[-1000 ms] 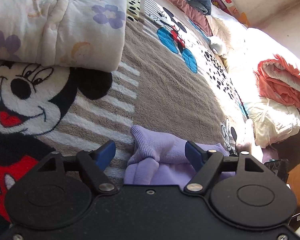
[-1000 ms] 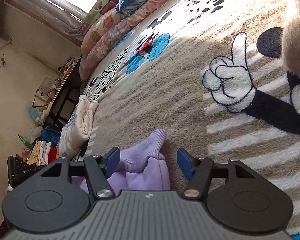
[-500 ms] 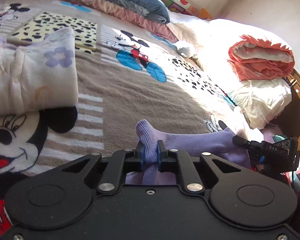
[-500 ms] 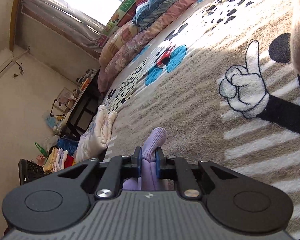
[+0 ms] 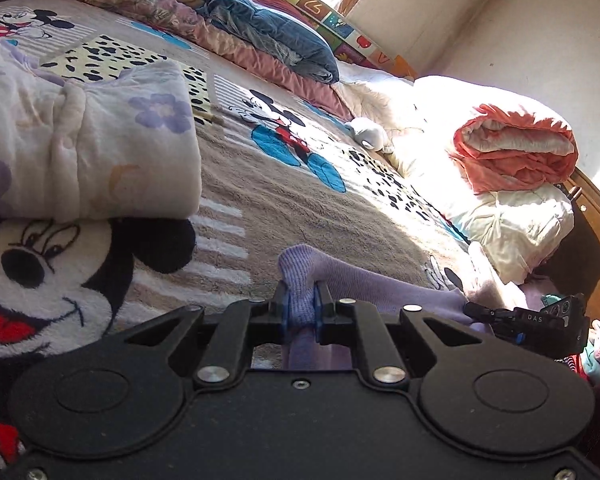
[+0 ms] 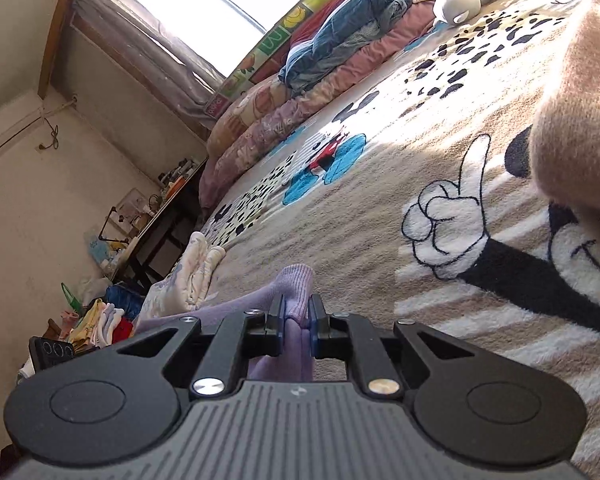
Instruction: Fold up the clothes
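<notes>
A: On the cartoon-print fleece blanket, where's the lilac ribbed-knit garment?

B: Strung sideways between your grippers; left gripper and right gripper each clamp a cuff.

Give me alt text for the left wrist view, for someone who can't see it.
The left gripper is shut on a ribbed cuff of the lilac garment, which trails right across a cartoon-mouse blanket. A folded floral cloth lies at left; the right gripper shows at the right edge.
</notes>
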Demonstrator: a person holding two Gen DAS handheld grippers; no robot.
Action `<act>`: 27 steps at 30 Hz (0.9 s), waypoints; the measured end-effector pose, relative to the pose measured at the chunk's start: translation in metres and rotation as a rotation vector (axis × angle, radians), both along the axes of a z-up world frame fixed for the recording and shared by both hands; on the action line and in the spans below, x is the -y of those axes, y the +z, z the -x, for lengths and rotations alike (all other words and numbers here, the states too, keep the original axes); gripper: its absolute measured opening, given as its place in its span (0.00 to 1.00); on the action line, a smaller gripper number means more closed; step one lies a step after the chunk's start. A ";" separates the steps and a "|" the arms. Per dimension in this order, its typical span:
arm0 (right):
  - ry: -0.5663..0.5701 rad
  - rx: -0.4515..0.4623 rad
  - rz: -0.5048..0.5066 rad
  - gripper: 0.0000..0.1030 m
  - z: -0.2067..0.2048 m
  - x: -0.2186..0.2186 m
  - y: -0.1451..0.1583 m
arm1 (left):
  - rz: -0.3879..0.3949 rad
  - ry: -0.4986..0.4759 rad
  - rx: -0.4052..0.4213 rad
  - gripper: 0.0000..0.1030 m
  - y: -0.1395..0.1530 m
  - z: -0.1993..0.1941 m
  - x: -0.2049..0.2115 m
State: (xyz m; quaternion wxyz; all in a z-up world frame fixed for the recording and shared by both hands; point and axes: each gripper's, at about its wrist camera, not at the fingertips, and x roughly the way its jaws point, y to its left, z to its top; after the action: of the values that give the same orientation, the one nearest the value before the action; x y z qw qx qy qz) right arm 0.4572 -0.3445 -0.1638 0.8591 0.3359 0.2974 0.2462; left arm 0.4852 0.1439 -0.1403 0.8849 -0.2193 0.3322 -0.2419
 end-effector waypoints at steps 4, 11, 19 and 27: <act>-0.029 -0.065 0.035 0.13 -0.004 -0.003 -0.013 | -0.014 0.036 -0.097 0.09 -0.016 -0.010 -0.007; -0.110 -0.153 0.110 0.00 -0.006 0.000 -0.027 | -0.148 0.058 -0.107 0.14 -0.018 -0.009 0.006; -0.121 -0.098 0.139 0.36 0.004 -0.003 0.005 | -0.222 0.062 -0.068 0.43 0.014 0.002 0.010; 0.058 -0.064 0.272 0.13 -0.004 -0.045 0.011 | -0.229 -0.023 0.009 0.27 0.023 0.009 0.033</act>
State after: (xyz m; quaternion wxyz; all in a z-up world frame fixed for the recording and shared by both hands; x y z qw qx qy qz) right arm 0.4617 -0.2992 -0.1524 0.8794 0.2154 0.3647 0.2174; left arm 0.4762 0.1104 -0.1176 0.9029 -0.1117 0.3562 -0.2133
